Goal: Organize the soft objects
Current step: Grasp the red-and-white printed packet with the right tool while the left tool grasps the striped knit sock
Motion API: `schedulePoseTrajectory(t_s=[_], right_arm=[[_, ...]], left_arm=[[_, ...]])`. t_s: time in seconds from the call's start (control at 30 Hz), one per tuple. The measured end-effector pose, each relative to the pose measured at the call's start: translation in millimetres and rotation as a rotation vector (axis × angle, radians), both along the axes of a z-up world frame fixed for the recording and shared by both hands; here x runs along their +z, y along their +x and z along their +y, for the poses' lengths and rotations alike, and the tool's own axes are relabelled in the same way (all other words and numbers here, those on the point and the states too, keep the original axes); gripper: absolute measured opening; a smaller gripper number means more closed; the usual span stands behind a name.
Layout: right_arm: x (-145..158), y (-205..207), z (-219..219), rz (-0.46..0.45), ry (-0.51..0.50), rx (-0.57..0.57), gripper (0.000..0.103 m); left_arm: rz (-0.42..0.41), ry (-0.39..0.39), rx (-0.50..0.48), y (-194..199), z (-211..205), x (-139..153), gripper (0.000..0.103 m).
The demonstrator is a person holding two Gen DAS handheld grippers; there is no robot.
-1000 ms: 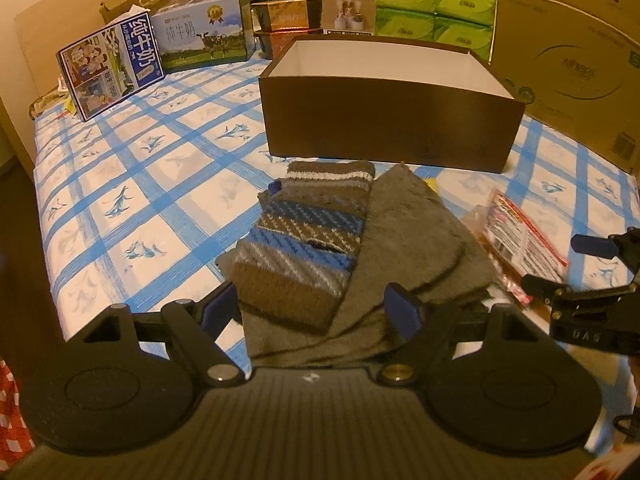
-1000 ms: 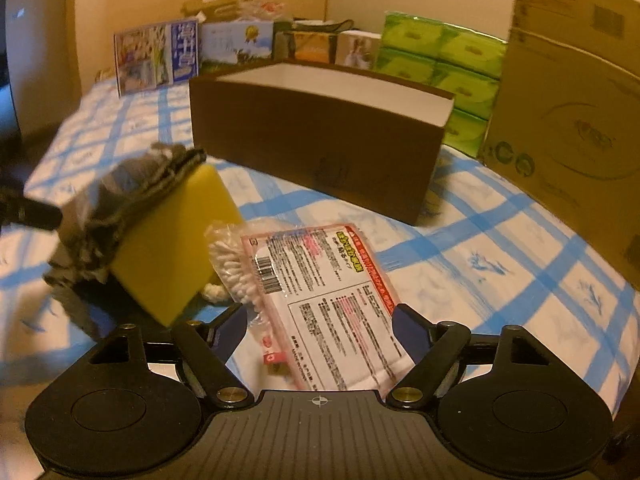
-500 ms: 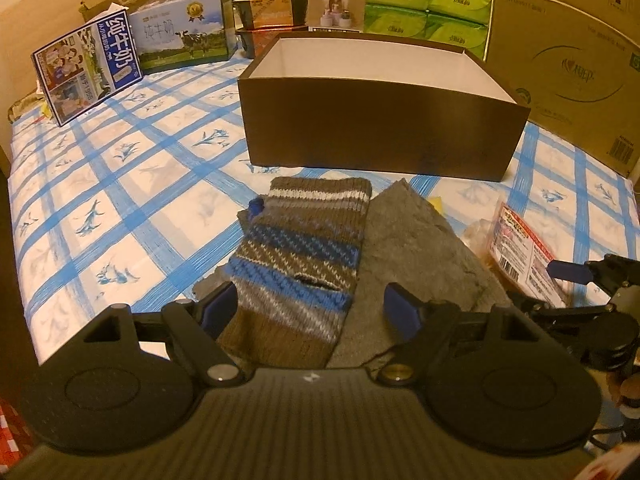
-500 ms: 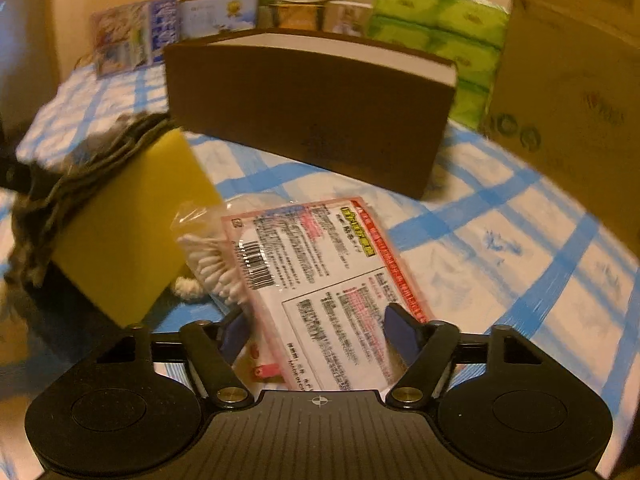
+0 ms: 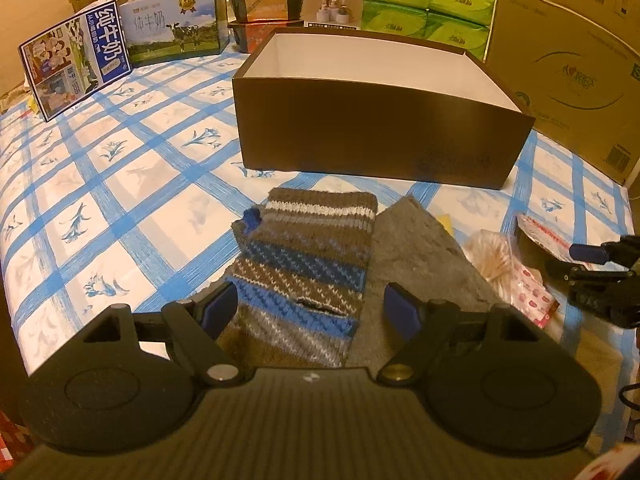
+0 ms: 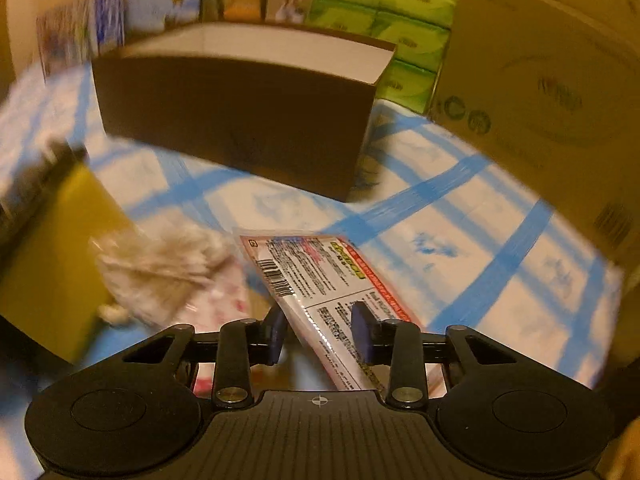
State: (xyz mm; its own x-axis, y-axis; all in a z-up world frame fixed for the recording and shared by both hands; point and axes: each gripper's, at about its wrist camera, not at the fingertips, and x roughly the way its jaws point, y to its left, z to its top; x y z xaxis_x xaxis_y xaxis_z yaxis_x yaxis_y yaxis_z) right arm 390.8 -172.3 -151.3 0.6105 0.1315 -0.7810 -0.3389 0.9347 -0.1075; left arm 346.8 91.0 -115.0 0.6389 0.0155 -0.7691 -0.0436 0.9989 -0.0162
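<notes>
A striped brown-and-blue knit piece lies on a folded grey cloth on the checked bedspread. My left gripper is open, its fingers on either side of the knit's near end. My right gripper has its jaws narrowed around a plastic packet with printed labels, tilted up off the bed; it also shows in the left wrist view. A bag of cotton swabs and a yellow sponge lie left of the packet. The open brown box stands behind.
Milk cartons and small boxes stand at the back left. Green tissue packs and a large cardboard carton stand behind and right of the brown box. The right wrist view is motion-blurred.
My right gripper has closed in on the plastic packet and tilted it up. My left gripper has moved forward over the knit piece, staying open.
</notes>
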Motion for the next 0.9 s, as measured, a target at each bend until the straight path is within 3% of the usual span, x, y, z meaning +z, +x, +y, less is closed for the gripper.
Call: schedulePoseTrajectory(t_s=[0.07,0.13,0.2,0.3,0.63,0.9], right_arm=[[-7,2,7,-0.023,-0.119,0.050,0.035],[-17,4,13,-0.043,-0.222,0.092,0.020],[-26,2,13,-0.075,-0.309,0.124,0.012],[-27,1,12,-0.111,-0.341,0.150,0.009],[36,6,-3,-0.083,-0.095,0.116,0.003],[65,6,-12,-0.039,0.050,0.091,0.001]], left_arm=[[0.003,0.003,-0.006,2,0,-1,0.079],[0.011,0.013,-0.010,4,-2,-3,0.077],[0.019,0.018,-0.018,5,-3,-5,0.075],[0.025,0.026,-0.028,6,-4,-4,0.073],[0.039,0.077,-0.100,12,-6,1,0.072],[0.123,0.076,-0.127,32,-4,-18,0.054]])
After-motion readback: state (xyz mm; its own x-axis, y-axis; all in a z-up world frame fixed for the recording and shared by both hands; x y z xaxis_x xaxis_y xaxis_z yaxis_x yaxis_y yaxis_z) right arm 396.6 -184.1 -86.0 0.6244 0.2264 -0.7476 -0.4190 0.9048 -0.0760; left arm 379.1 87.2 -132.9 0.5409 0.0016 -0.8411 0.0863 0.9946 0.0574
